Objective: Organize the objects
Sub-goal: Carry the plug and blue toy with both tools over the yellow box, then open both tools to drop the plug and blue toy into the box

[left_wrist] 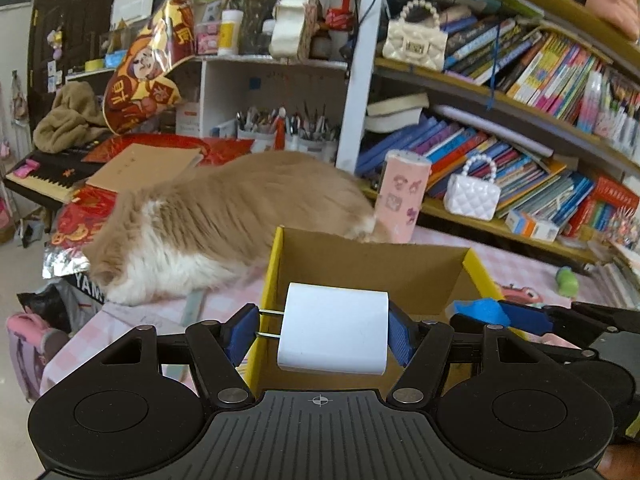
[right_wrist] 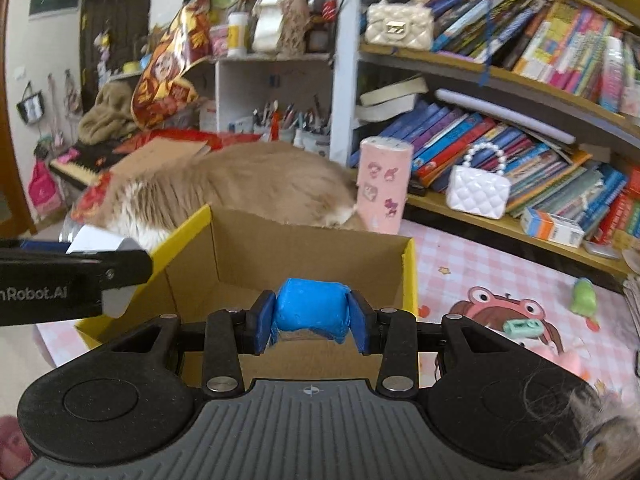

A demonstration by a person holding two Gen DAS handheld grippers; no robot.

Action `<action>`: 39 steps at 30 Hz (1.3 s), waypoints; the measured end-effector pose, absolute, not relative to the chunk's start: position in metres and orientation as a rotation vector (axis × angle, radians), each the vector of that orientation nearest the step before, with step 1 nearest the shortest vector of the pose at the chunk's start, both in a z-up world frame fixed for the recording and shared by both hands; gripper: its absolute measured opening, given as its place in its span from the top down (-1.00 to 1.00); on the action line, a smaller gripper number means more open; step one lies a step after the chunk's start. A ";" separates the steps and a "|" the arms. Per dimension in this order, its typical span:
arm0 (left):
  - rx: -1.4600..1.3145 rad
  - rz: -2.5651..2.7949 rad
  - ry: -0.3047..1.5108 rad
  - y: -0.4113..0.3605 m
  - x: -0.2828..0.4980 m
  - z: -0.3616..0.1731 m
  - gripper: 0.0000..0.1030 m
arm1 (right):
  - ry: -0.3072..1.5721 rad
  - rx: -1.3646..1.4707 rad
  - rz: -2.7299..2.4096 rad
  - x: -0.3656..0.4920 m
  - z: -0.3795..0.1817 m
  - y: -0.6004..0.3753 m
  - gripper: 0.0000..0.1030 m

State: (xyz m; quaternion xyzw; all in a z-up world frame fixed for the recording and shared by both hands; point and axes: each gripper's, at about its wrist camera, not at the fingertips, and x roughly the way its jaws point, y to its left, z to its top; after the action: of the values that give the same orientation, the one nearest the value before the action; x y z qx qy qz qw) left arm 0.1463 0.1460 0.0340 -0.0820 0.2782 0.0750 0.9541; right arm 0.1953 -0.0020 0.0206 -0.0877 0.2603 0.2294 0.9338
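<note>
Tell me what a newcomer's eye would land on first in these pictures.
A big orange and white cat sprawls on the pink checked table, right behind an open cardboard box. Over the box, the left tongs grip a white charger and the right tongs squeeze a blue lump.

Both wrist views close, sharing cardboard box [left_wrist: 376,264]
</note>
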 end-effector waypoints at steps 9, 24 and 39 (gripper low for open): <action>-0.130 0.174 0.660 0.140 0.182 0.011 -0.28 | 0.621 -0.288 0.563 0.232 -0.012 0.011 0.29; -0.068 0.148 0.743 0.123 0.211 -0.010 -0.29 | 0.643 -0.338 0.604 0.270 -0.023 -0.008 0.30; 0.016 0.153 0.719 0.116 0.210 -0.013 -0.31 | 0.653 -0.398 0.610 0.268 -0.025 -0.003 0.29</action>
State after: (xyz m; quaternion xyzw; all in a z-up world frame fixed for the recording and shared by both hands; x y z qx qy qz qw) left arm 0.2104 0.1163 -0.0128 0.0079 0.3514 0.0749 0.9332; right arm 0.2677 -0.0026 -0.0253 -0.1912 0.3136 0.2928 0.8828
